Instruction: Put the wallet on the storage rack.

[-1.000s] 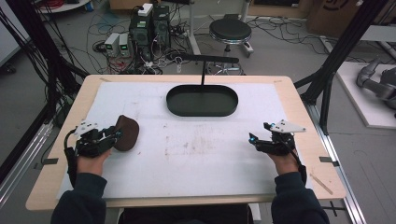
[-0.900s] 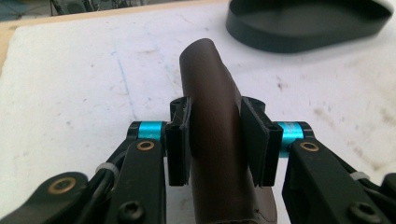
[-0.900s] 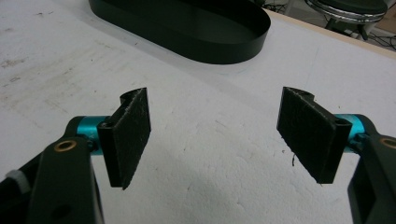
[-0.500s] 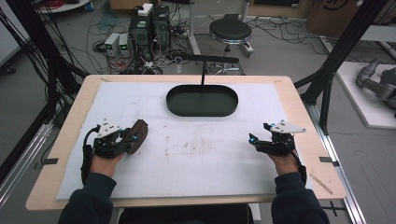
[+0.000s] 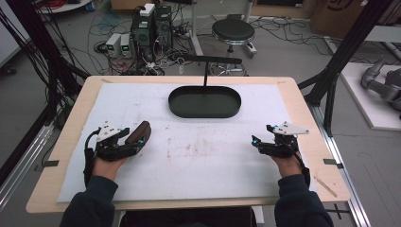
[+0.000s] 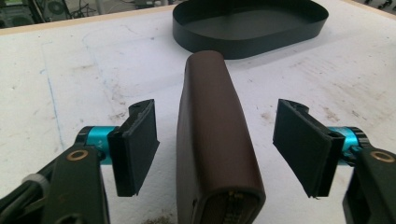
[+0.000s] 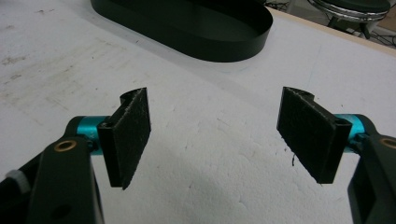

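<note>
Brown leather case, lying on the counter short of the black tray, sits untouched between the left gripper's just-opened jaws, seemingly released; next likely withdrawing, while the right gripper rests open.

On the white foam-covered wooden table, the left gripper has just been opening its jaws around a brown leather case lying between them, unpinched. The right gripper rests well apart at the right (jaws spread). A black oval metal tray sits beyond, toward the far edge.
</note>
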